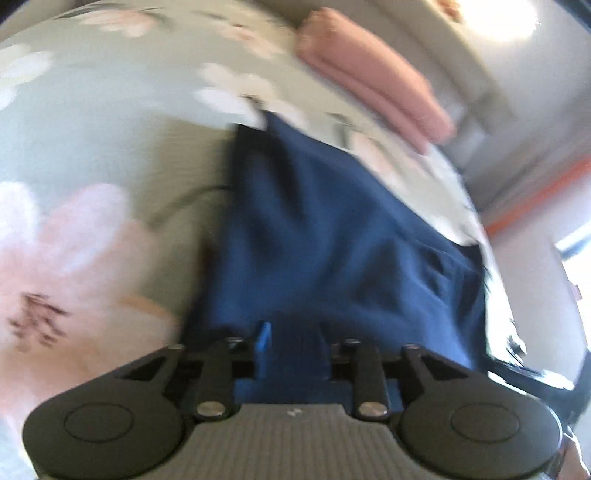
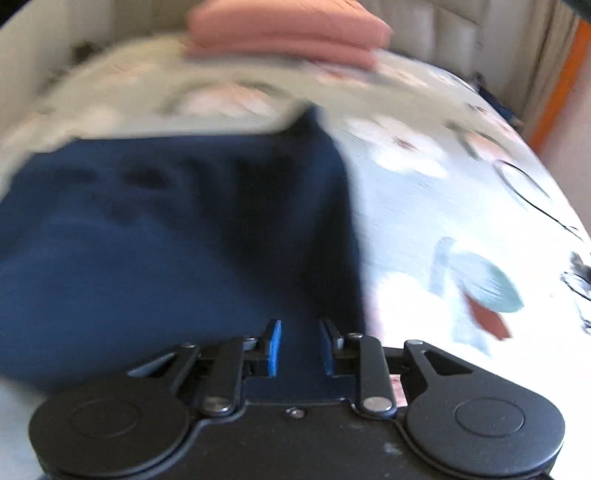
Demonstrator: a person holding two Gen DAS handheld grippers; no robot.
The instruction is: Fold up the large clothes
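A large navy blue garment [image 1: 332, 229] lies on a bed with a pale green floral sheet [image 1: 92, 129]. In the left wrist view my left gripper [image 1: 291, 343] is closed on the garment's near edge, and cloth fills the gap between its fingers. In the right wrist view the navy garment [image 2: 166, 240] spreads to the left and centre. My right gripper [image 2: 300, 347] also has cloth between its blue pads [image 2: 274, 347], which stand a little apart around it. Both views are motion-blurred.
A stack of folded pink cloth [image 1: 376, 77] lies at the far side of the bed, and it also shows in the right wrist view [image 2: 288, 33]. A padded headboard [image 2: 443, 33] and an orange strip [image 2: 565, 81] stand beyond. The floral sheet [image 2: 461, 221] extends to the right.
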